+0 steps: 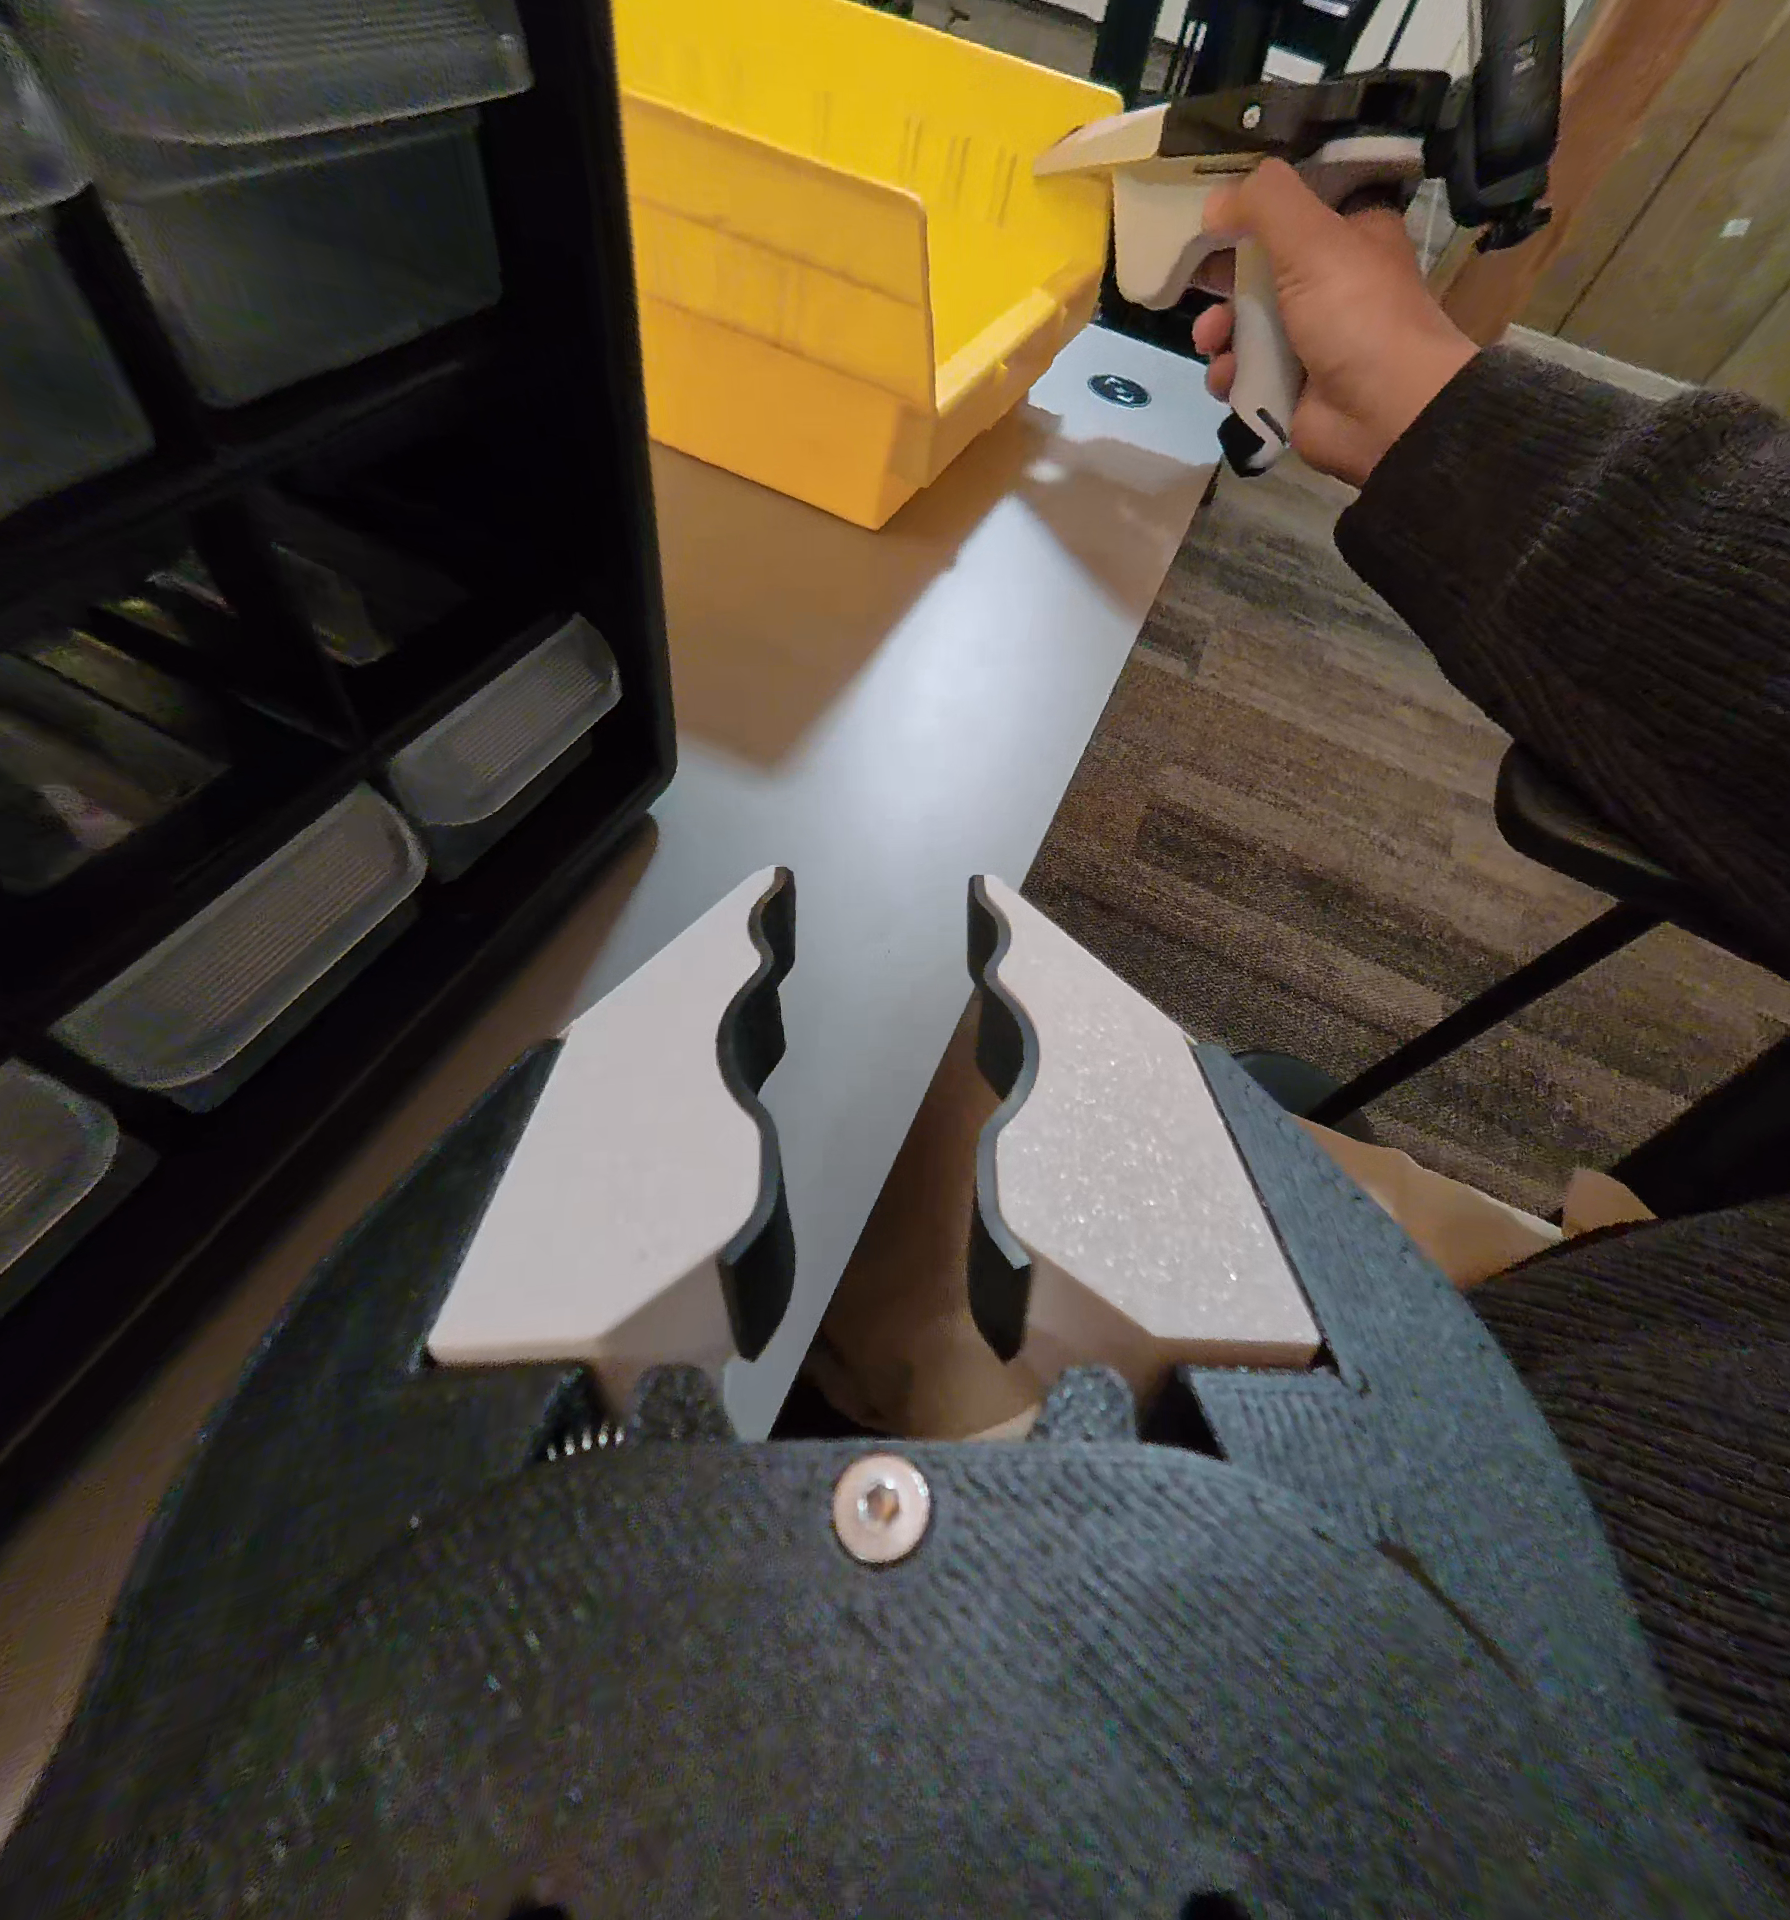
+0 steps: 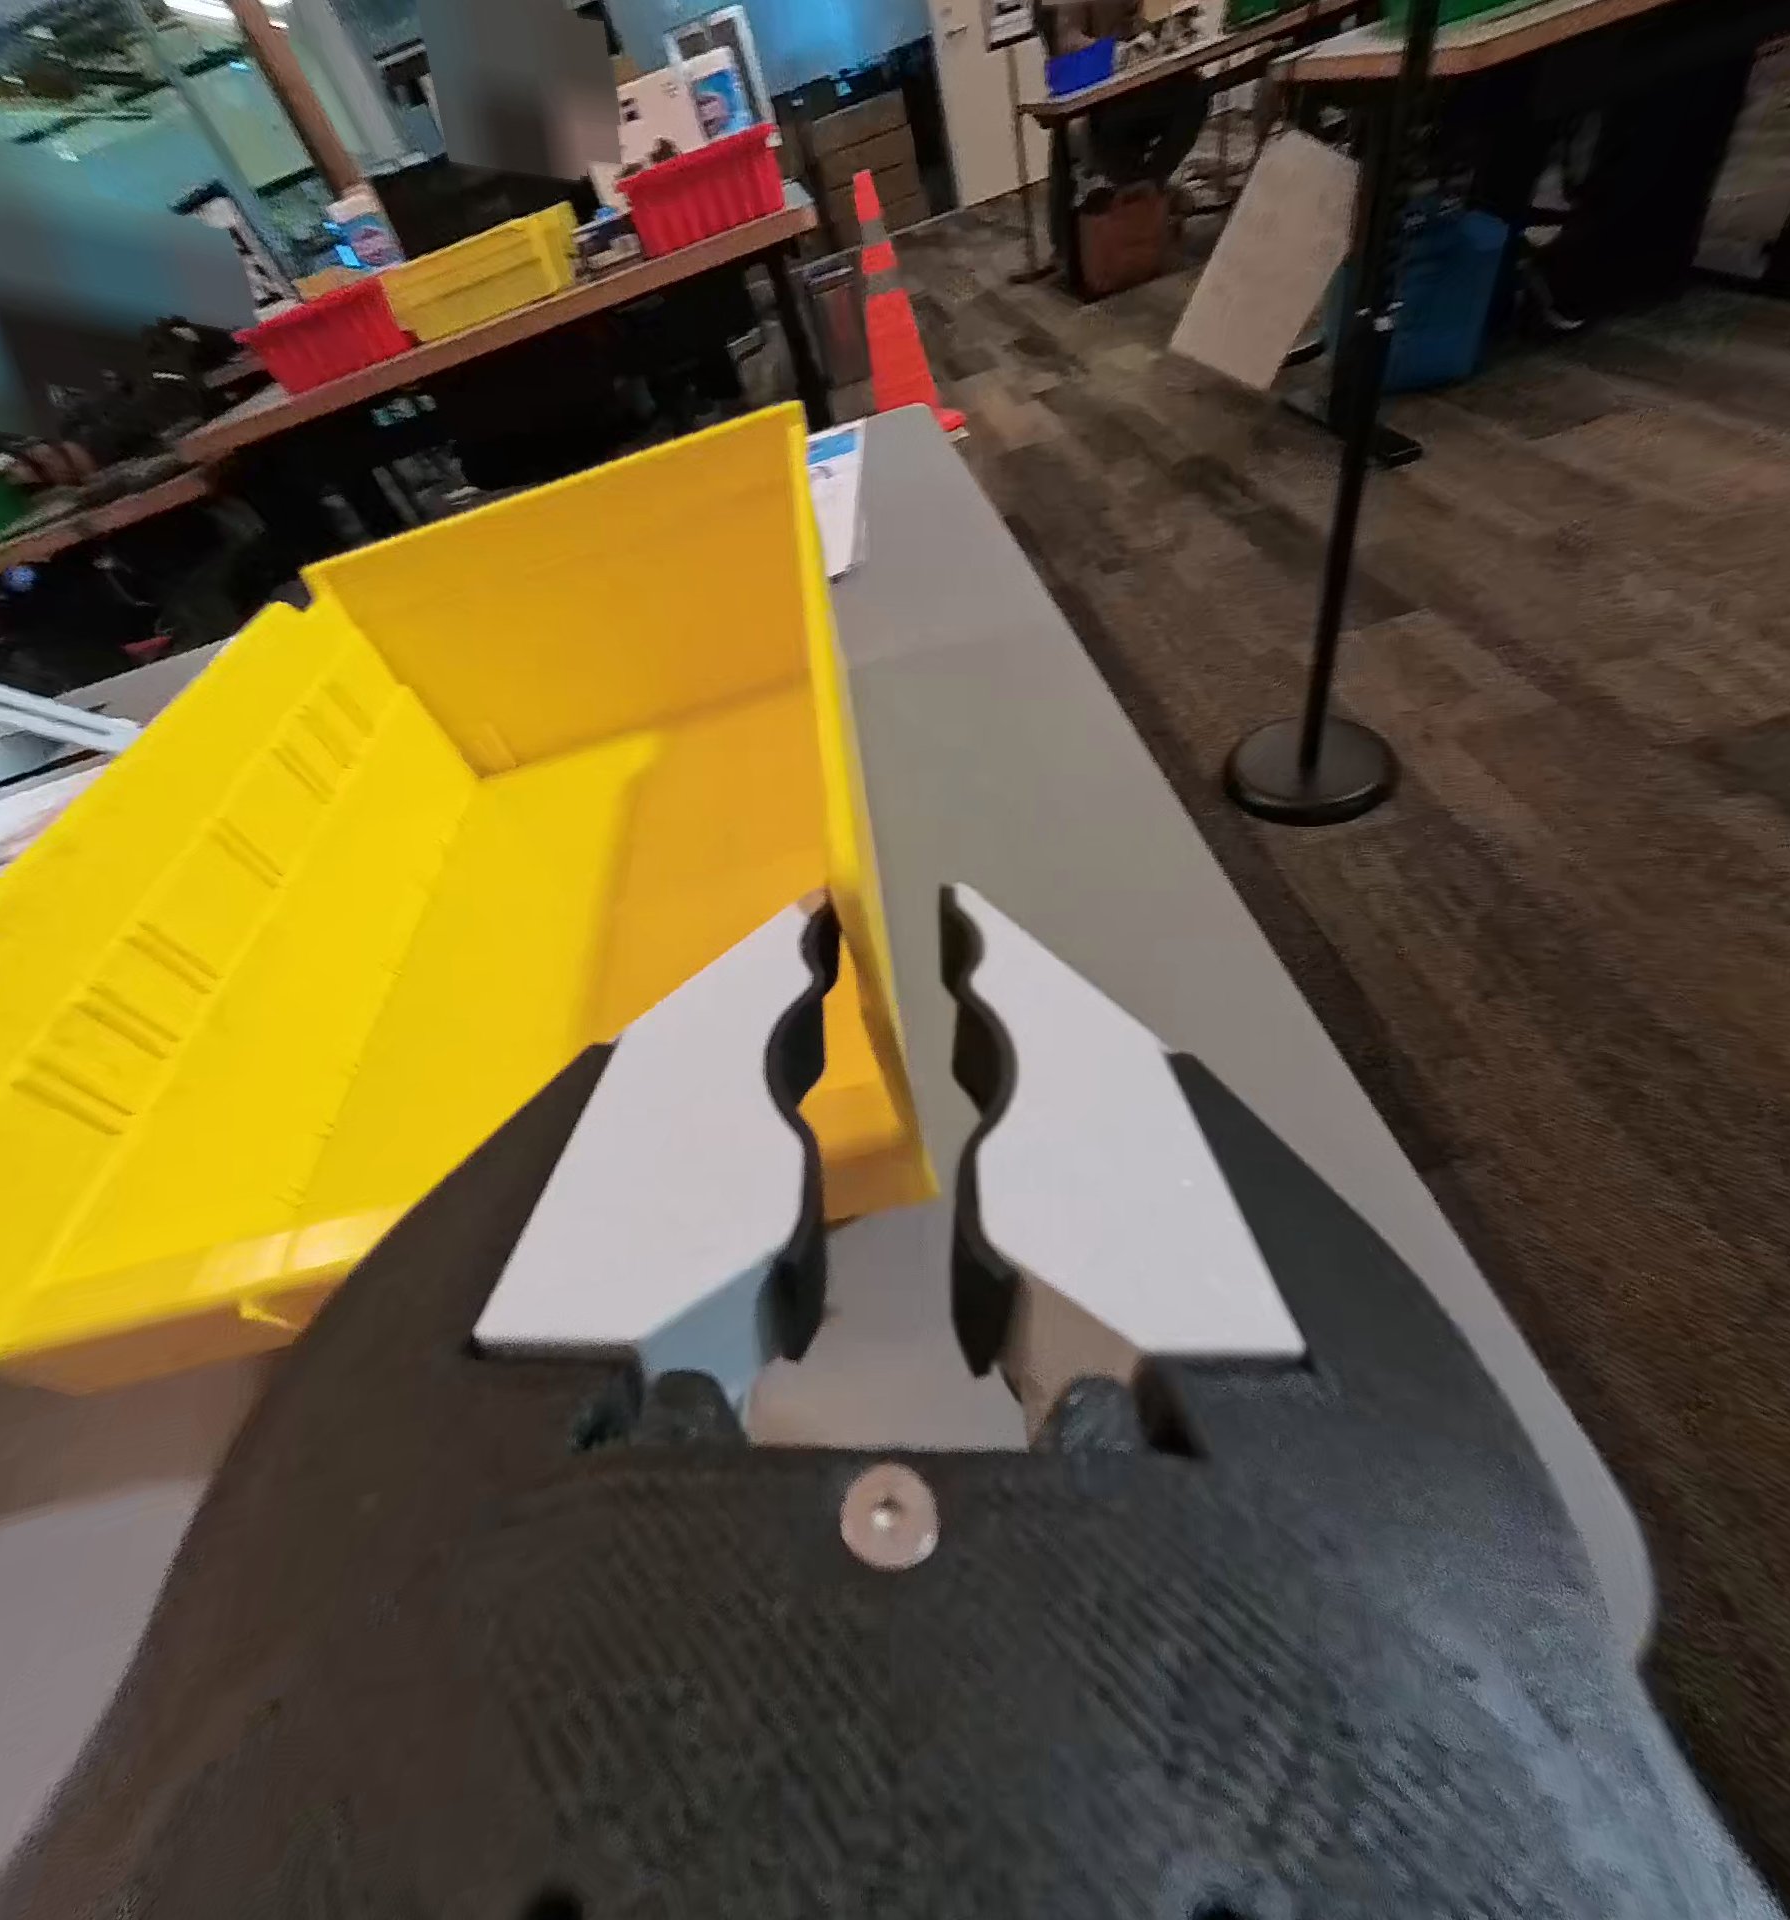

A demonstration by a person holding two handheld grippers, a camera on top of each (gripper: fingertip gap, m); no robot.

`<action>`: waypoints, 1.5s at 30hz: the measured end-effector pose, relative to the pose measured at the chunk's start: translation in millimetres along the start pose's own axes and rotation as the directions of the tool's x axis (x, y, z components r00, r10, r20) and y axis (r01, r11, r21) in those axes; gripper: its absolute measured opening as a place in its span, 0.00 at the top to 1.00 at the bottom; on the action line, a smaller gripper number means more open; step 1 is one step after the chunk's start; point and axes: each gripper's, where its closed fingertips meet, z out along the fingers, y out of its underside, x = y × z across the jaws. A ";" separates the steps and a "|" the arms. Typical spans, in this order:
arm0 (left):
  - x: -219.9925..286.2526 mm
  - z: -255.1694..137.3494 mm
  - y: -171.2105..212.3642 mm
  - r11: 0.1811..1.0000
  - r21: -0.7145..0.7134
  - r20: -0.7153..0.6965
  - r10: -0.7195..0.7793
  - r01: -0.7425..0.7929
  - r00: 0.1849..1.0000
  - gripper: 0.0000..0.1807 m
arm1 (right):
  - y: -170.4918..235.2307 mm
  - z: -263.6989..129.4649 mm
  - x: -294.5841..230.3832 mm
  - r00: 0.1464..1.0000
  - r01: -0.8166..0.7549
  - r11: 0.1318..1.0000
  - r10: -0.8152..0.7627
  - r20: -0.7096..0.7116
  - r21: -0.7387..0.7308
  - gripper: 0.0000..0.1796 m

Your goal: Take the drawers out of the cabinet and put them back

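Note:
A black cabinet with several clear plastic drawers stands at the left in the left wrist view; one slot in its middle row looks empty and dark. My left gripper is open and empty, over the grey table just right of the cabinet's lower corner. My right gripper is open and empty, its left finger over the corner of a yellow bin. The right gripper also shows far off in the left wrist view, held by a hand above the yellow bin.
The table's edge runs diagonally, with carpet floor to the right. A black stand with a round base is on the floor. Farther tables hold red bins and a yellow bin; an orange cone stands beyond.

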 end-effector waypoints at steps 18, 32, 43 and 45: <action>-14.6 -33.3 -23.1 0.990 0.106 0.101 0.082 -0.093 0.992 0.84 | -175.7 -114.2 -233.7 0.889 0.173 0.763 -0.393 0.235 0.623 0.87; -163.7 -370.6 -60.8 0.927 0.099 0.788 0.149 -0.362 0.598 0.92 | 52.7 -173.7 -490.7 0.189 0.238 0.889 -0.437 0.880 0.390 0.90; -305.2 -467.7 128.5 0.780 -0.481 0.683 0.046 0.400 0.729 0.87 | 131.7 -176.9 -491.5 0.106 0.371 0.915 -0.214 0.971 0.161 0.89; -313.7 -463.2 141.9 0.735 -0.485 0.680 -0.025 0.474 0.733 0.86 | 134.9 -175.4 -489.8 0.113 0.385 0.906 -0.236 0.965 0.177 0.90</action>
